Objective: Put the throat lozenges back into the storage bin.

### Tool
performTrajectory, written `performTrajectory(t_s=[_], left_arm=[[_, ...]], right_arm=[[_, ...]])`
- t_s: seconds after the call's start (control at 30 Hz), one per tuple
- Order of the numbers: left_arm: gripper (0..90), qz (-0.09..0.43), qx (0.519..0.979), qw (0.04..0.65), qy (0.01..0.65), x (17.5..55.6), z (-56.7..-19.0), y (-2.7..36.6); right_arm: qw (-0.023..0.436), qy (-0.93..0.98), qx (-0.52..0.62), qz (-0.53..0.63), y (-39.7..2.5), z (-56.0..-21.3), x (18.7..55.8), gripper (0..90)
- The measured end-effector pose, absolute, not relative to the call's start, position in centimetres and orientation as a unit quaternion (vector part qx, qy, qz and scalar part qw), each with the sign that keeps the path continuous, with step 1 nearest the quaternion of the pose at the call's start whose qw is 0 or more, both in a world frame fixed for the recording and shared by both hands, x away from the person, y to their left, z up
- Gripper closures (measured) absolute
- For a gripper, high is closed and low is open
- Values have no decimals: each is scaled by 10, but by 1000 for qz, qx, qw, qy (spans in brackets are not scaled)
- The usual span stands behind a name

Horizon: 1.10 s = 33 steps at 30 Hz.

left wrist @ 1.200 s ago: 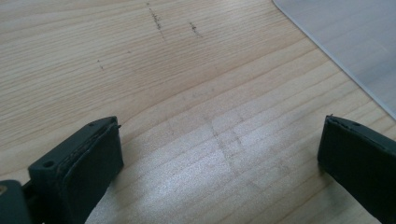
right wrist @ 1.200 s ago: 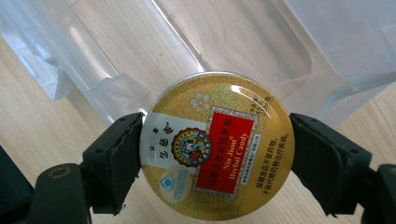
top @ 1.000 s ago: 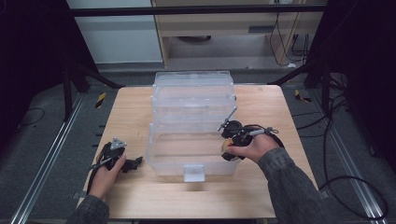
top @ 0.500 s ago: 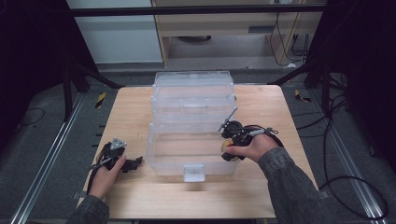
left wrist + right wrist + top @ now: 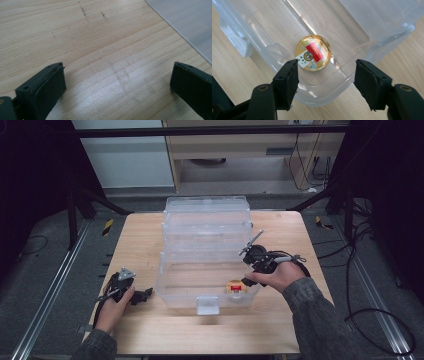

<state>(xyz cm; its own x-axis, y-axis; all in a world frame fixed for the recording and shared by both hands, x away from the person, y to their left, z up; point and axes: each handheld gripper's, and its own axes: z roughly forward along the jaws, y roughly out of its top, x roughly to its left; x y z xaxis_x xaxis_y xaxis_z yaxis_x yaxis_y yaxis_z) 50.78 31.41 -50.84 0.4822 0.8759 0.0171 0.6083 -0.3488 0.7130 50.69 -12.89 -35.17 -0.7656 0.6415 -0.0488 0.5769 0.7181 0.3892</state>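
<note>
Tongs of the right hand (image 5: 325, 82) are spread wide and hold nothing; they hang over the near right corner of the clear box (image 5: 372, 27). Just ahead of them, between the two jaws and a little toward the left one, the round gold tin (image 5: 313, 53) lies flat on the bottom of the box. It is round, so it has no long axis to line up with; the jaws only need to go forward and down over the wall. In my judgement this hand is far nearer to the tin, because the left tongs (image 5: 117, 85) rest on the table (image 5: 87, 37) on the other side of the box (image 5: 190, 20), also spread and empty.

From the high view, the tin (image 5: 235, 288) sits in the front part of the box (image 5: 206, 245), near its right wall, with the right tongs (image 5: 250, 279) just beside it and the left tongs (image 5: 145, 296) well apart. That view does not let me judge the jaw gap well; the right gripper view shows it clearly, and also the red label on the tin.
</note>
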Motion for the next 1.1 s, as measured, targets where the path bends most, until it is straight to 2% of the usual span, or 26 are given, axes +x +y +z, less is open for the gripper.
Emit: performTrajectory(t_s=[0.27,0.3,0.37,0.6,0.7,0.87,1.1], left_arm=[[9,202,800,330,459,507,-508,316],[33,203,802,329,456,507,-505,317],[22,205,801,331,455,506,-503,318],[33,215,802,362,425,500,-474,317],[29,214,814,379,384,493,-452,309],[28,217,818,396,355,482,-428,300],[29,211,842,383,317,475,-401,286]], right_arm=[[108,922,327,179,-133,-343,506,351],[115,923,322,177,-135,-341,507,337],[118,924,320,176,-136,-338,507,318],[127,925,310,180,-141,-329,511,255],[144,925,302,179,-143,-323,516,224],[162,924,291,188,-143,-314,522,228],[192,919,277,202,-139,-298,532,256]])
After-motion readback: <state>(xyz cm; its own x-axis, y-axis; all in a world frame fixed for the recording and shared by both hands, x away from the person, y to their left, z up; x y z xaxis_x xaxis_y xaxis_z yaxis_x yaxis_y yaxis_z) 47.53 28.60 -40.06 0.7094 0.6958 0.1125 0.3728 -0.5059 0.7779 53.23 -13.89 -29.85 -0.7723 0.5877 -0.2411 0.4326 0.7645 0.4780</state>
